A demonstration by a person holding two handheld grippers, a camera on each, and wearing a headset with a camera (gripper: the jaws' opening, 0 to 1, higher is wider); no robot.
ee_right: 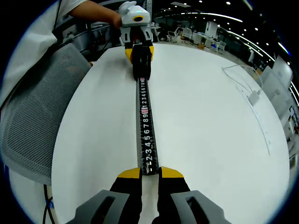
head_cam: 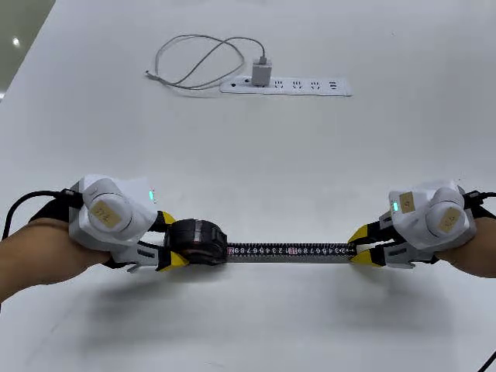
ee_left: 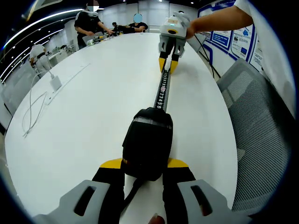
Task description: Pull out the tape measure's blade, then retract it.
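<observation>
Tape measure is low over the desk (head_cam: 310, 170), near the front edge, strung between the two tools. Whether it touches the desk: cannot tell.

Left hand-held gripper (head_cam: 172, 240) is clamped on the black case (head_cam: 198, 241), one yellow tip on each flat side. Right hand-held gripper (head_cam: 358, 249) is pinched on the free end of the blade (head_cam: 291, 250). In the right gripper view the low numbers start right at the tips. The blade runs straight and level between them, numbers up, part way out. A power strip (head_cam: 287, 85) with a charger (head_cam: 261, 74) and a cable (head_cam: 194, 62) sits far back, well clear.

Handling, as judged:
- The case looks rigid, chunky and fairly dense, and it probably won't crush. Its sides look smooth, so it could twist in the jaws under pull. A hold across the broad flat sides, as now, is best.
- The blade is a thin, springy strip. It stays stiff over a short span like this one but kinks if bent sideways or twisted.
- The spring likely pulls the blade back toward the case, so the end pinch carries steady tension. Thin, slick metal can slip out of the tips.
- The best hold is at the very end, by the hook, flat between the tips.
- For the retract, walk the end back under control. Letting it go risks a snap-back and whip.
</observation>
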